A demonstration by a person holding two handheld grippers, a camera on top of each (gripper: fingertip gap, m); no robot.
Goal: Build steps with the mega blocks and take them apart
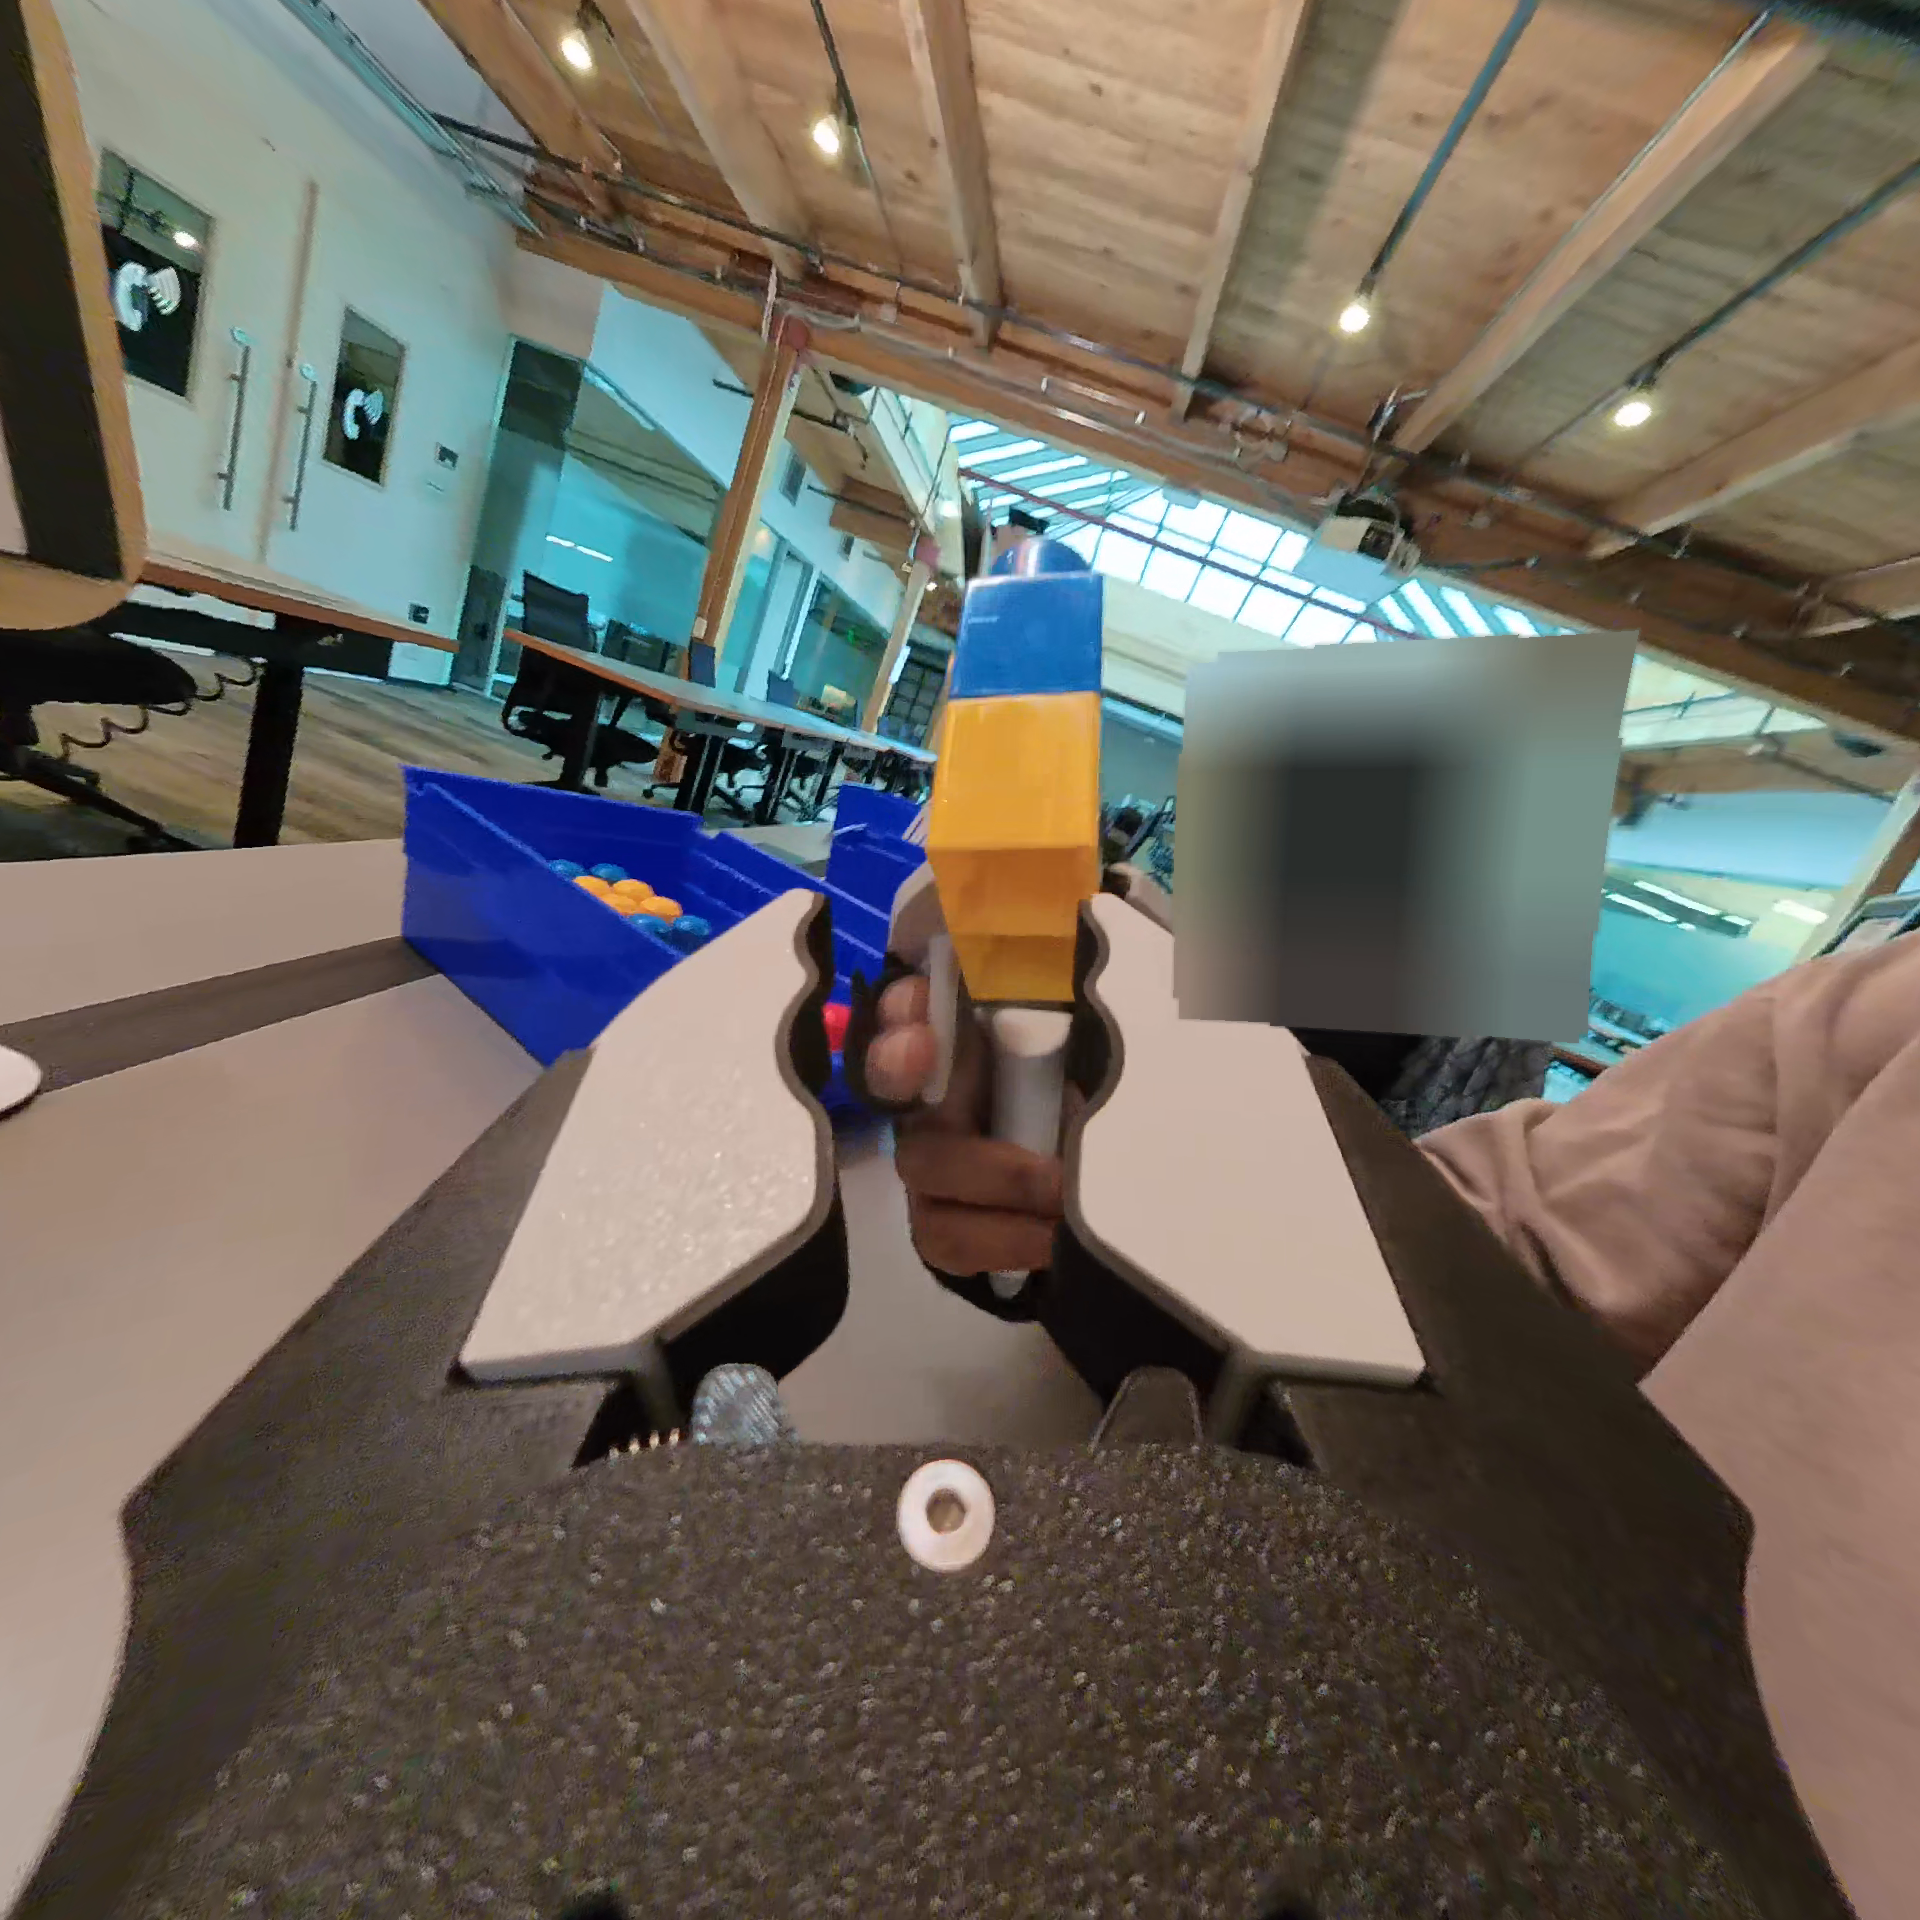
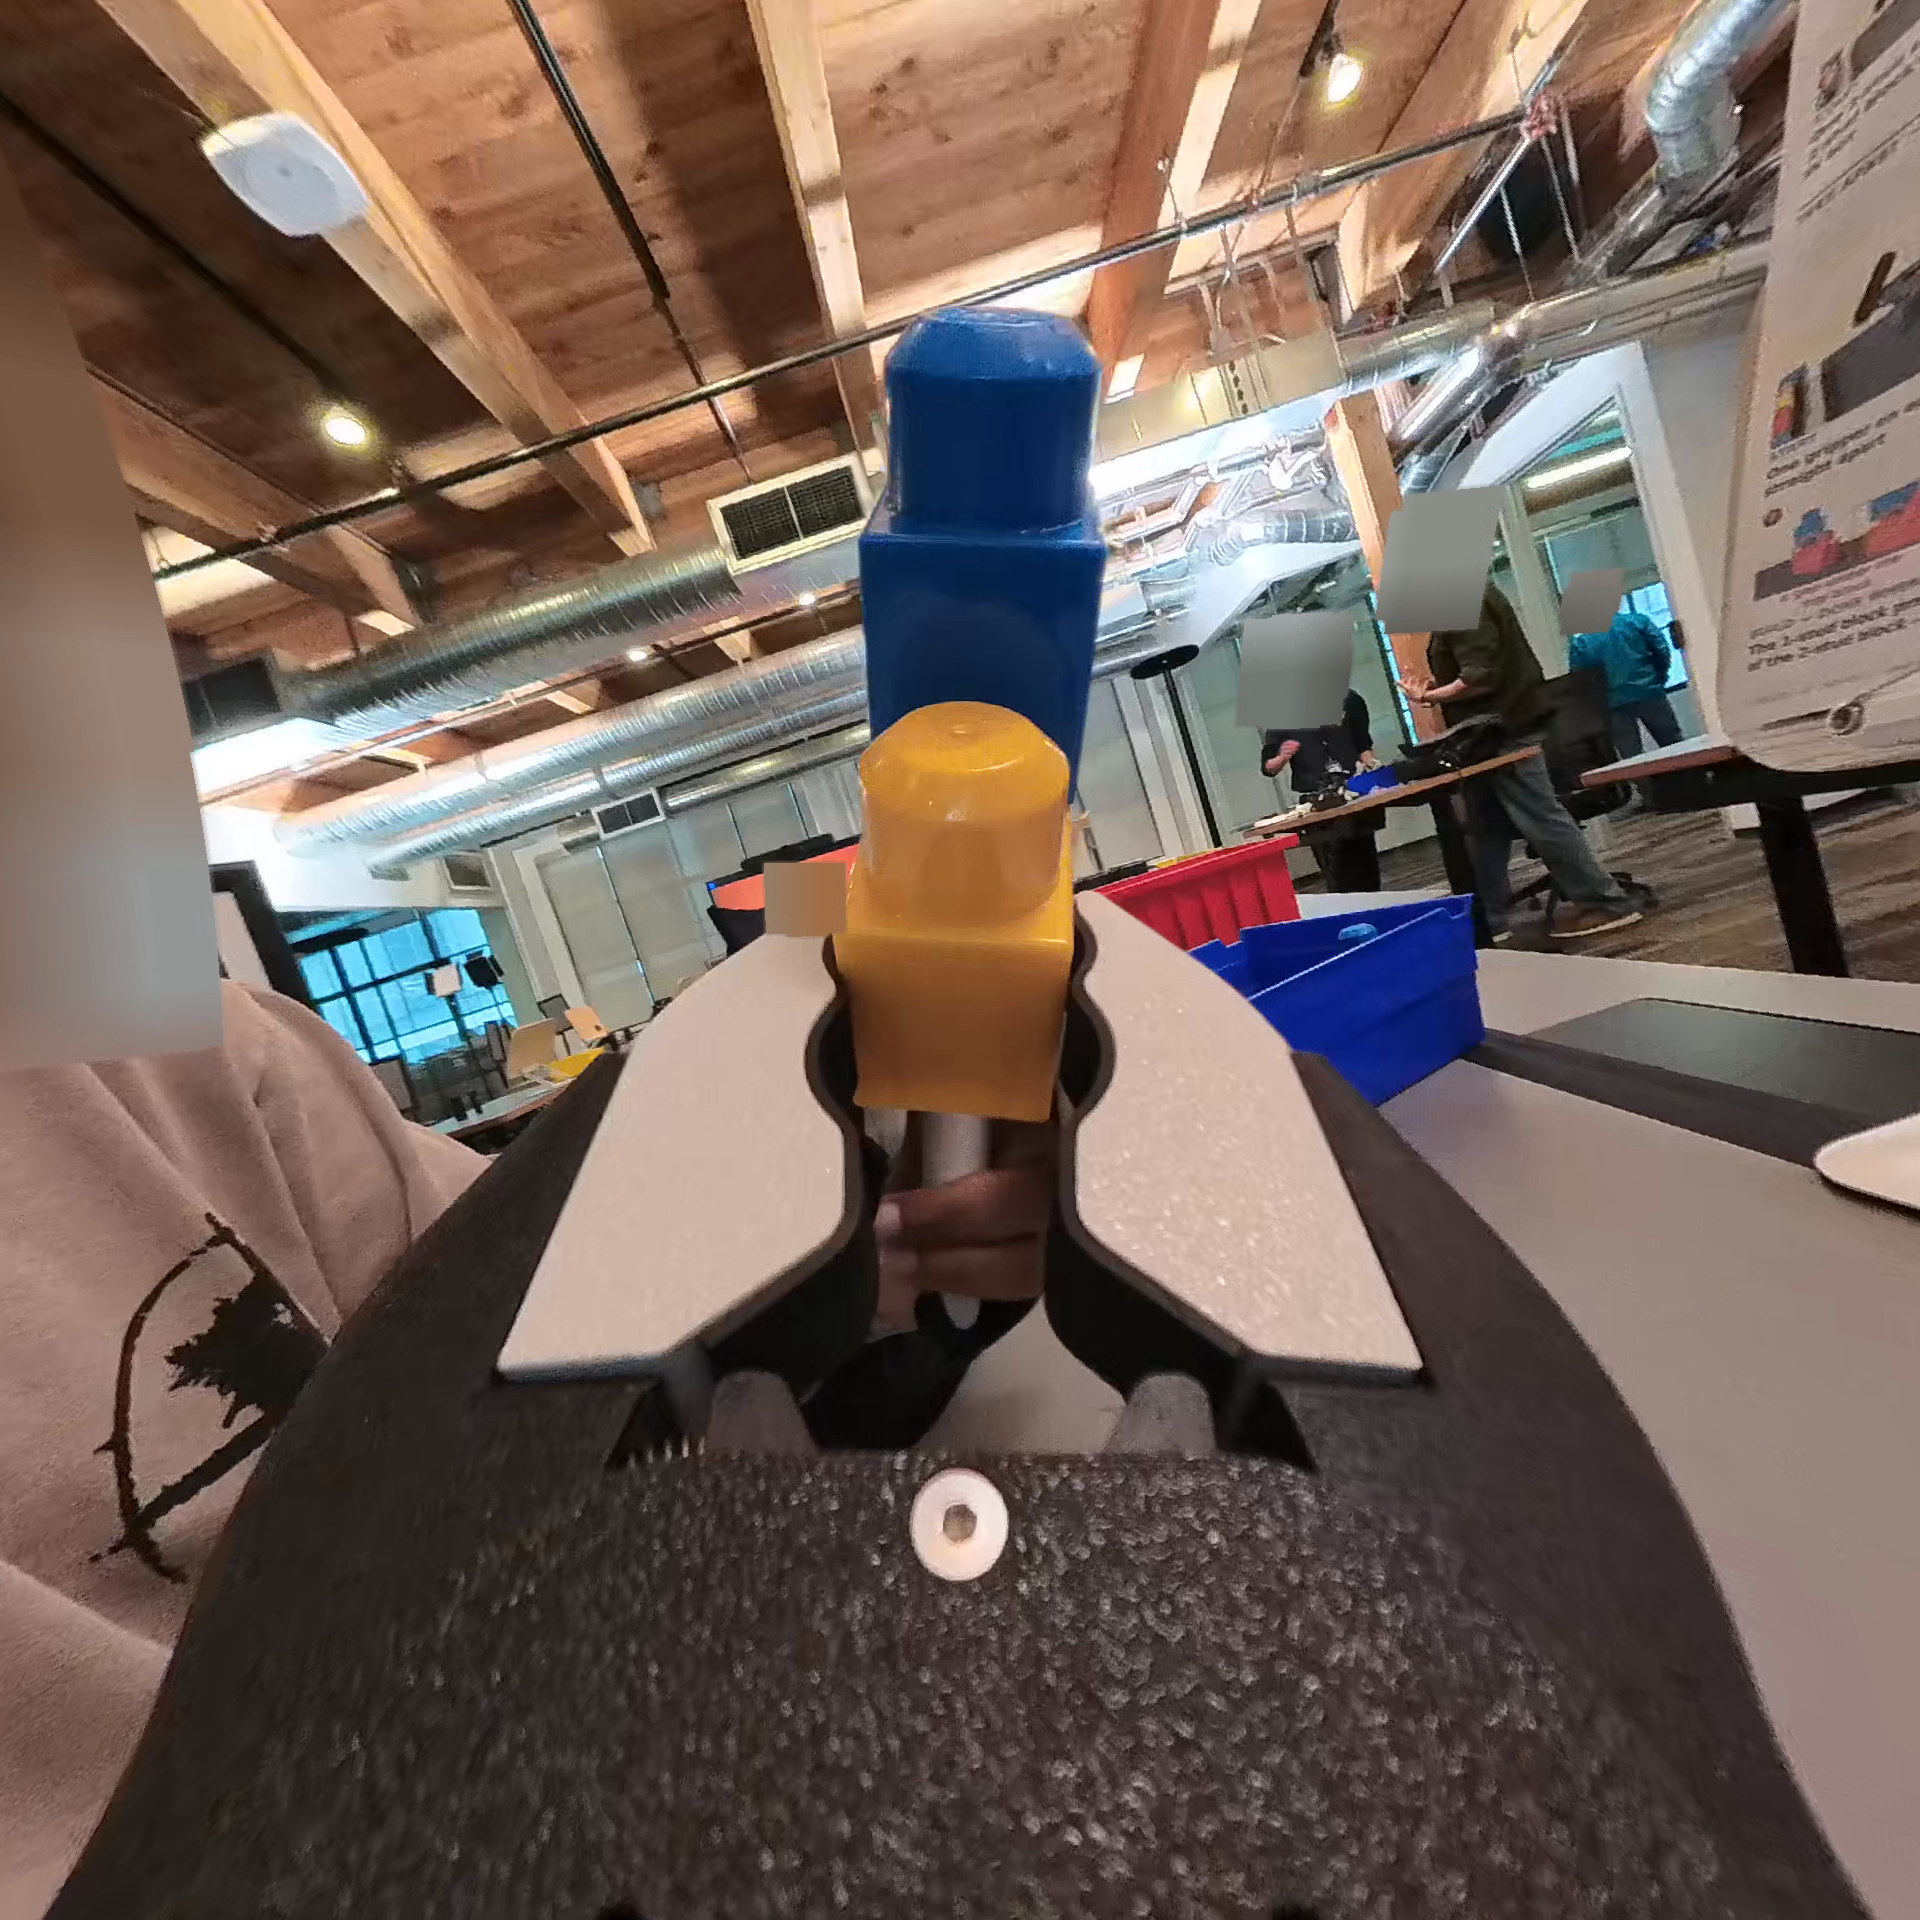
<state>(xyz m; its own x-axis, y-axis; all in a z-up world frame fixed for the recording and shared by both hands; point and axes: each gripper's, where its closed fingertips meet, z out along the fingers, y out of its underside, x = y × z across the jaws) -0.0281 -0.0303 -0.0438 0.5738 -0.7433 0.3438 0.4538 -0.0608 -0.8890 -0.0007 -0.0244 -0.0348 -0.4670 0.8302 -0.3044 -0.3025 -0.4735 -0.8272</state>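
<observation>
A yellow mega block (image 2: 951, 1018) is clamped between the fingers of my right gripper (image 2: 956, 997) and held up in the air. A blue block (image 2: 982, 582) is stuck on its far stud, so its near stud stands bare as a lower step. In the left wrist view the same yellow block (image 1: 1013, 810) with the blue block (image 1: 1029, 634) on top stands just past my left gripper (image 1: 951, 935). The left gripper is open, and its right fingertip (image 1: 1096, 940) is next to the yellow block. A hand (image 1: 966, 1174) shows below the stack.
A blue bin (image 1: 520, 935) with several blue and yellow blocks (image 1: 629, 899) sits on the grey table (image 1: 208, 935). In the right wrist view a blue bin (image 2: 1371, 987) and a red bin (image 2: 1216, 888) stand at the right. A sleeve (image 1: 1714, 1195) is close on the right. People (image 2: 1507, 748) stand far behind. The tips of both grippers are at nearly the same place.
</observation>
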